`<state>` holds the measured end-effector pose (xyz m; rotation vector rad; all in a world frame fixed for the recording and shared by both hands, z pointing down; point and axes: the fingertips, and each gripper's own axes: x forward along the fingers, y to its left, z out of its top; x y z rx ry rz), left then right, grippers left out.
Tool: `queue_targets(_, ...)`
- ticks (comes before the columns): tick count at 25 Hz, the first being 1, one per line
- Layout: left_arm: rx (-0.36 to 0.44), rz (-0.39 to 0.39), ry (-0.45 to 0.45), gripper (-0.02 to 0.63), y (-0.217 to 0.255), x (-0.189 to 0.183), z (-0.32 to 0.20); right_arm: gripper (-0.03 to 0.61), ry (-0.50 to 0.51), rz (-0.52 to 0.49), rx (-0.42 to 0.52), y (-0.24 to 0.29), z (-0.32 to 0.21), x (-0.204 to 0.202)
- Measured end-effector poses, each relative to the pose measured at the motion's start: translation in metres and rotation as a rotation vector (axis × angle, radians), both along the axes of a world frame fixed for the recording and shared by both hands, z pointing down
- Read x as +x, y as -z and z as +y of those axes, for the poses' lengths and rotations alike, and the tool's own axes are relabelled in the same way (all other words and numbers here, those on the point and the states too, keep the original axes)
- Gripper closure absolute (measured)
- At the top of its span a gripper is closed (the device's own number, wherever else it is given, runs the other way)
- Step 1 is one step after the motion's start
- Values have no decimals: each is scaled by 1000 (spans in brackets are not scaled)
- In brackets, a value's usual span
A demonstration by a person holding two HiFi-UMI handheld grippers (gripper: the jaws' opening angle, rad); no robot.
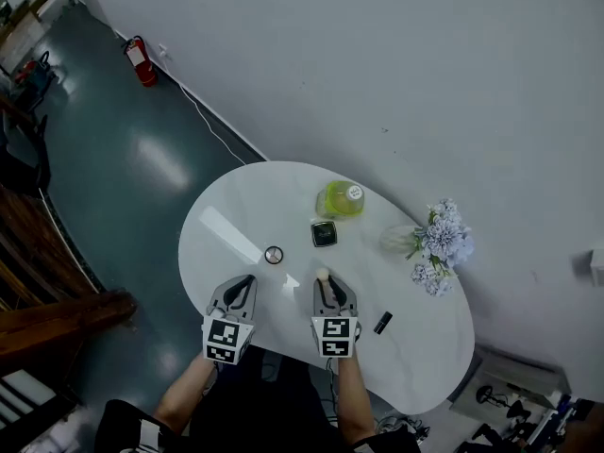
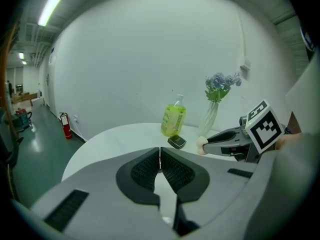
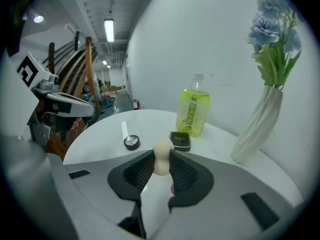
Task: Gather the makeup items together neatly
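My right gripper [image 3: 161, 166] is shut on a beige makeup sponge [image 3: 161, 154], which sticks out past the pads and hangs above the white table [image 1: 236, 215]. The sponge [image 1: 322, 275] shows at the jaw tips in the head view too. A round eyeshadow compact [image 1: 274, 255] lies left of it, and a black square compact [image 1: 324, 233] lies just beyond. A small black stick [image 1: 382, 323] lies to the right of my right gripper [image 1: 326, 286]. My left gripper [image 1: 241, 286] hovers near the front edge, shut and empty, its pads [image 2: 150, 166] pressed together.
A yellow-green bottle [image 1: 340, 199] stands behind the black compact. A pale vase with blue flowers [image 1: 434, 239] stands at the table's right, close to the white wall. A red fire extinguisher [image 1: 142, 61] stands on the dark floor at far left.
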<state>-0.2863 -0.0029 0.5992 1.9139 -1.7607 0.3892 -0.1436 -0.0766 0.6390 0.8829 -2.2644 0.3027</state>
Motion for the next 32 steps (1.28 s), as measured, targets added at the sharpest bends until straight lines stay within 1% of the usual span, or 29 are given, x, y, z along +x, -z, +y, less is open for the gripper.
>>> queue_targets(7, 43, -9, -131, 592, 26, 63, -12, 465, -148, -26, 59, 36, 1, 75)
queue_targets(14, 82, -9, -281, 592, 46, 143, -25, 465, -351, -19, 114, 57, 14, 183)
queue_targets(18, 96, -11, -355, 592, 53, 187, -27, 465, -448, -33, 147, 64, 24, 235)
queue_targets(22, 104, -10, -417, 592, 58, 230, -24, 465, -512, -36, 158, 67, 39, 279)
queue_targets(26, 105, -12, -471, 592, 60, 268, -21, 465, -556, -30, 151, 64, 51, 315)
queue_targets(32, 91, -21, -511, 592, 54, 299, -11, 465, -587, -52, 139, 52, 64, 342)
